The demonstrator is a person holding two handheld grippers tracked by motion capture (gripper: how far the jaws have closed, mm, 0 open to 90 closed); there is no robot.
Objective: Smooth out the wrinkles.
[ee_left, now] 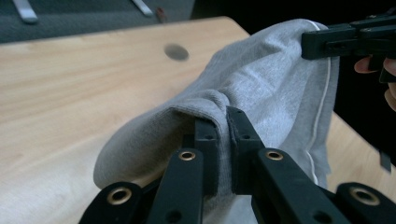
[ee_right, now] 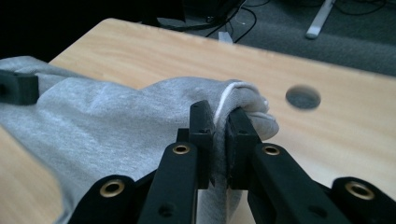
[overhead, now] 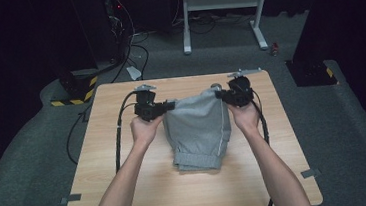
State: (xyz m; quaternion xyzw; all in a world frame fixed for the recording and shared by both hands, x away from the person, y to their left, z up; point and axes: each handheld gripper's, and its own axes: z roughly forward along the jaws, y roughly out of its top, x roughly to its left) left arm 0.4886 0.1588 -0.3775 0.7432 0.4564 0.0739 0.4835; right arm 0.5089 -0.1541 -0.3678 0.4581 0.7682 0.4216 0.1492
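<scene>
Left gripper (ee_left: 223, 140): jaws pressed nearly together, pinching a folded edge of the grey garment (ee_left: 261, 93); cloth visible between the pads. Same gripper in the high view (overhead: 170, 105), at the garment's 9 o'clock top corner, gripped by the left hand (overhead: 145, 129).

Right gripper (ee_right: 219, 135): jaws closed on the garment (ee_right: 116, 121) at an edge with white piping; fabric bunched past the tips. In the high view (overhead: 219, 95), at the garment's 1 o'clock corner, gripped by the right hand (overhead: 245, 117).

Garment (overhead: 198, 129): centre of the table (overhead: 128, 188), top edge stretched between both grippers and raised, lower cuffed part lying on the wood toward 6 o'clock.

Dark round hole in the table (ee_right: 303, 97) beyond the garment, at 1 o'clock of the right jaws.

Hard to make out: garment type; underside hidden. Left gripper's tip cut off at the left edge of the right gripper view. Floor beyond the table dark, cables (overhead: 131, 47) partly lost in shadow.
</scene>
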